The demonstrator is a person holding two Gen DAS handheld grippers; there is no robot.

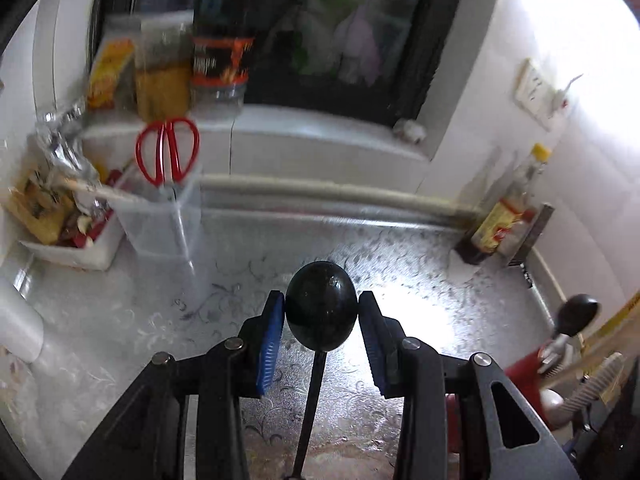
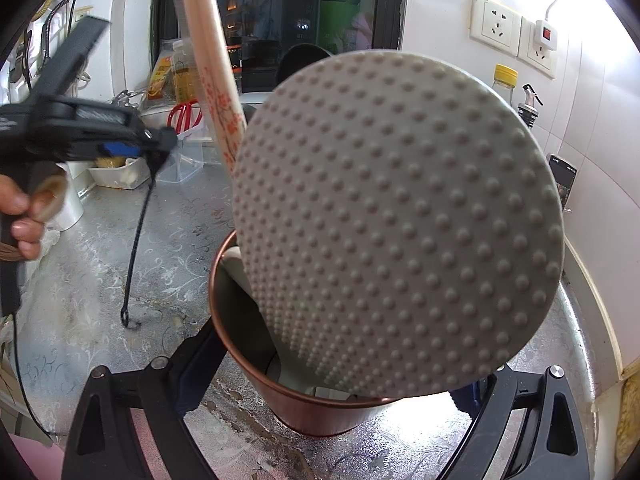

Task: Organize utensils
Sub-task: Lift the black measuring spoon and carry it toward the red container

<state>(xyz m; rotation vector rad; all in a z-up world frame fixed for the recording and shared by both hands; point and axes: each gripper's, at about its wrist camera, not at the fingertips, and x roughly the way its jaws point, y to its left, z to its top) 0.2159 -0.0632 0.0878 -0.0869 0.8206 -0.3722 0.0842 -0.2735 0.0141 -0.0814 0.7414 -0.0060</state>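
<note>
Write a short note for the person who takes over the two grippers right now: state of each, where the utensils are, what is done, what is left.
Left gripper: shut on the black spoon, its bowl between the jaws, its thin handle hanging free above the counter.
Right gripper: jaws on either side of the copper cup, steadying it on the counter.
In the cup: the grey dotted paddle and wooden chopsticks.
Done: spoon picked up.
Left: place the spoon, probably in the clear bin that already holds the red scissors; the cup's utensils are still unsorted.
</note>
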